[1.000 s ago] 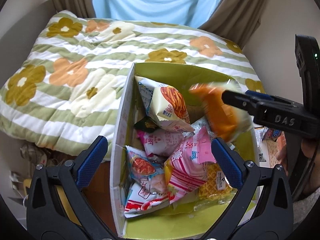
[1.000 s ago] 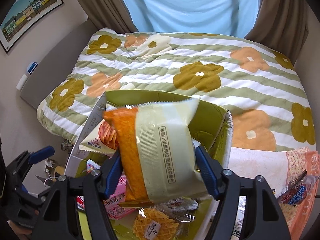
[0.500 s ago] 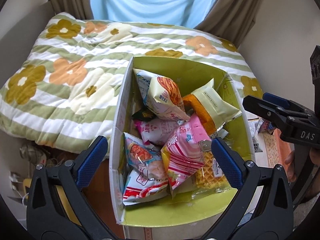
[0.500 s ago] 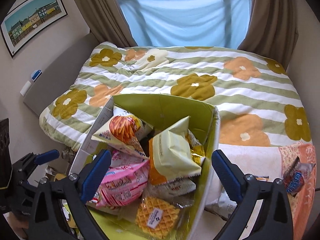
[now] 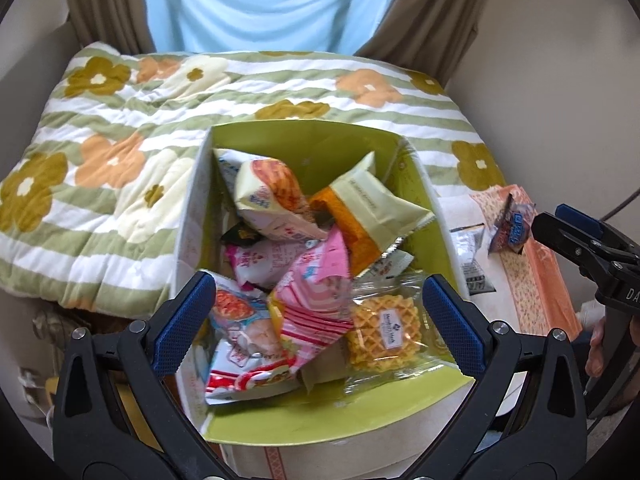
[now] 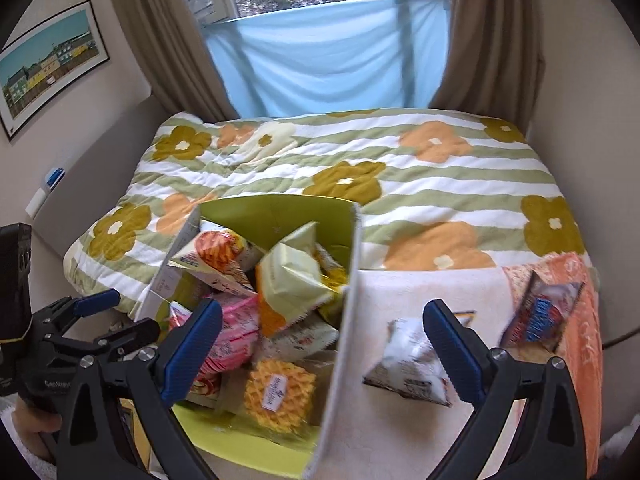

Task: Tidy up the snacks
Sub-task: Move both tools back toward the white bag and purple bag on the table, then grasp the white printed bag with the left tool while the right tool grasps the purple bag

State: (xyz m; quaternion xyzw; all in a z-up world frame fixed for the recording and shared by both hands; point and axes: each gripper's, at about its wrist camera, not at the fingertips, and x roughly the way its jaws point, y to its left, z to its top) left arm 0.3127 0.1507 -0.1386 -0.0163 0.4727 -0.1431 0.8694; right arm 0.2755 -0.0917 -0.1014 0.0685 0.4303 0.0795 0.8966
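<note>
A green-lined box (image 5: 304,136) (image 6: 276,212) stands against the bed and holds several snack packets. A pale yellow and orange packet (image 5: 372,204) (image 6: 292,280) lies on top, at the box's right side. A waffle packet (image 5: 384,332) (image 6: 280,392) and a pink packet (image 5: 316,292) lie nearer. My left gripper (image 5: 318,320) hangs open above the box's near end, holding nothing. My right gripper (image 6: 324,340) is open and empty, straddling the box's right wall. A white packet (image 6: 408,360) lies on the cloth by its right finger.
A blue and red packet (image 6: 540,320) (image 5: 514,228) rests on an orange patterned cloth (image 6: 580,344) at the right. The flowered striped quilt (image 6: 360,160) covers the bed behind the box. Curtains and a window stand beyond. A hand (image 6: 24,428) grips the left tool.
The right gripper opened and let the yellow and orange packet drop into the box, then drew back and to the right. The left gripper shifted a little over the box.
</note>
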